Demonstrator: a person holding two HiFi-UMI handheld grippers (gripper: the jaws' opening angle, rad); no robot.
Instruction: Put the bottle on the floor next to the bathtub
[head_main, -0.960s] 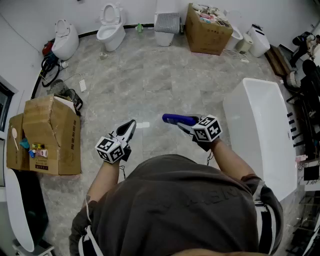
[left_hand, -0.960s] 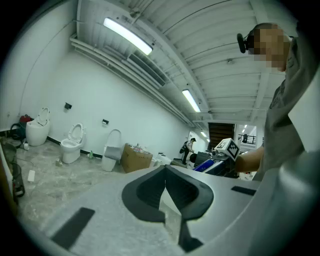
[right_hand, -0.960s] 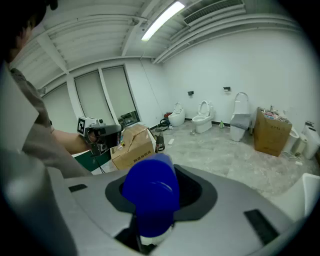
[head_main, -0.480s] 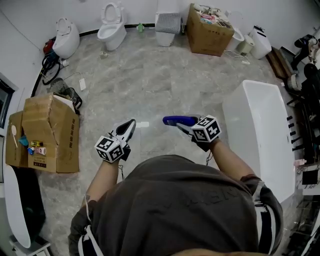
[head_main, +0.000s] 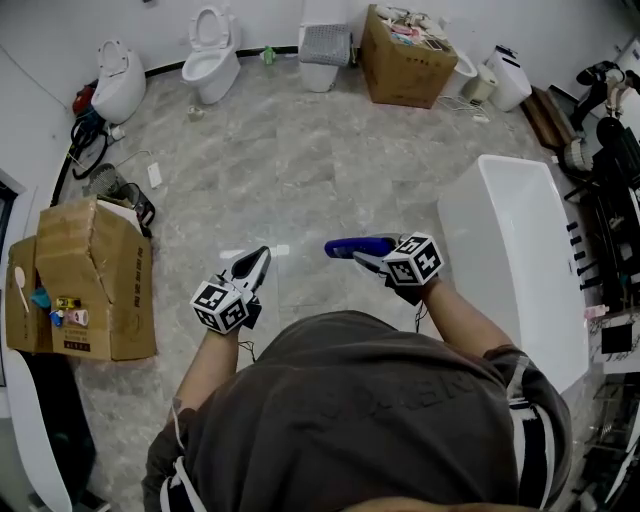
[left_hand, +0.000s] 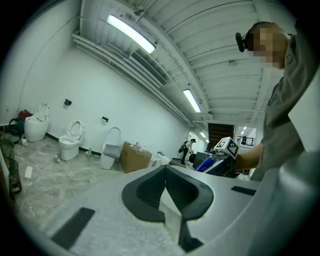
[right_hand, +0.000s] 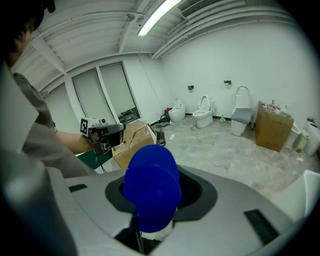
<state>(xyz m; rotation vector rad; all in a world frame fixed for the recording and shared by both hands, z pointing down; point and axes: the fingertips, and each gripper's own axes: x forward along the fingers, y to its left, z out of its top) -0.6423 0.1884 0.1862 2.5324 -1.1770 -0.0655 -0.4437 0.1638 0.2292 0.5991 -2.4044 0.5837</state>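
**A:** Where's this at? I see the left gripper out front, jaws pressed together, nothing in them

**B:** Carry step, I'd say. The right gripper is half closed around the blue bottle, held level in the air above the floor, with the tub near on its right

**A:** Next move?

**B:** Swing right, lower it, and stand it on the tiles by the tub wall. Head view shows that gap. The right gripper view mostly shows the bottle between its jaws, tub barely in frame
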